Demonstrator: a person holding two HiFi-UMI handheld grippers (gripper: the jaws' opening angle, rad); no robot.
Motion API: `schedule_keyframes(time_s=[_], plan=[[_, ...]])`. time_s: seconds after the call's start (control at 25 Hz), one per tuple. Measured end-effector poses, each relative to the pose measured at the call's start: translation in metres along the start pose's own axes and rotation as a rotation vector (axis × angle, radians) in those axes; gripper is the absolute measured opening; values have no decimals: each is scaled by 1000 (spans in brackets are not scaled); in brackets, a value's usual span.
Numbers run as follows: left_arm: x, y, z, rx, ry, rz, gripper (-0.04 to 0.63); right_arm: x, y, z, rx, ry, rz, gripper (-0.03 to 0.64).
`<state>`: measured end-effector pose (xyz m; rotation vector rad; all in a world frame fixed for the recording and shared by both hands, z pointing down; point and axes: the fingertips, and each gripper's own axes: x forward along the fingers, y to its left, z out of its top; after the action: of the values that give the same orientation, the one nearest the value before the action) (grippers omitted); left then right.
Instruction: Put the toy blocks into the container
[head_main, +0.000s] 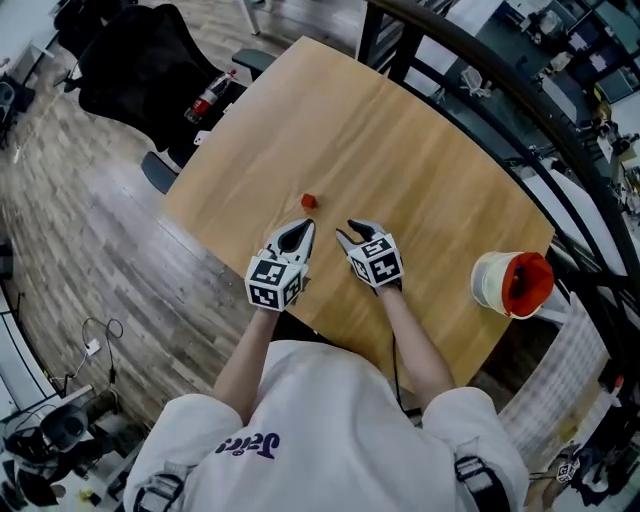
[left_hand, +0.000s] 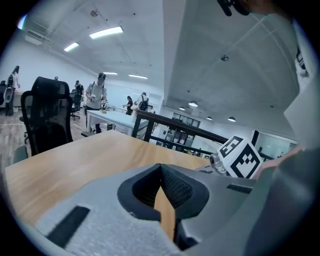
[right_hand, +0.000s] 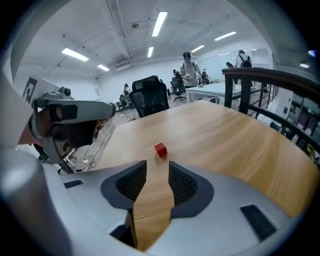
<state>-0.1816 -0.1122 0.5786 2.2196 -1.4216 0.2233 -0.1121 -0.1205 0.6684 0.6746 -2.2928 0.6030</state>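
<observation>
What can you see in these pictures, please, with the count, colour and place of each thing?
table: one, light wood, filling the middle of the head view
toy block: one, red, on the table just ahead of both grippers
container: one, cream outside, red inside, at the table's right edge
office chair: one, black, on the floor past the table's far left side
railing: one, black, along the table's right side
people: several, far off in the room
left gripper: one, grey, jaws together, empty
right gripper: one, grey, jaws apart, nothing between, pointing toward the block
</observation>
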Motion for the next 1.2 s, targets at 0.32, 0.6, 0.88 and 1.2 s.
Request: schedule_keyframes(time_s=[0.32, 0.6, 0.88, 1.2], plan=[[-1, 82, -26, -87, 42, 103, 5, 103, 4, 17, 118, 21, 7, 199], [5, 108, -43, -114, 61, 119, 5, 147, -1, 22, 82, 44, -34, 230], [5, 114, -38, -103, 51, 117, 5, 155, -6, 22, 99, 61, -82, 183], [7, 104, -18, -72, 14, 73, 5, 122, -6, 34, 85, 10, -114, 181]])
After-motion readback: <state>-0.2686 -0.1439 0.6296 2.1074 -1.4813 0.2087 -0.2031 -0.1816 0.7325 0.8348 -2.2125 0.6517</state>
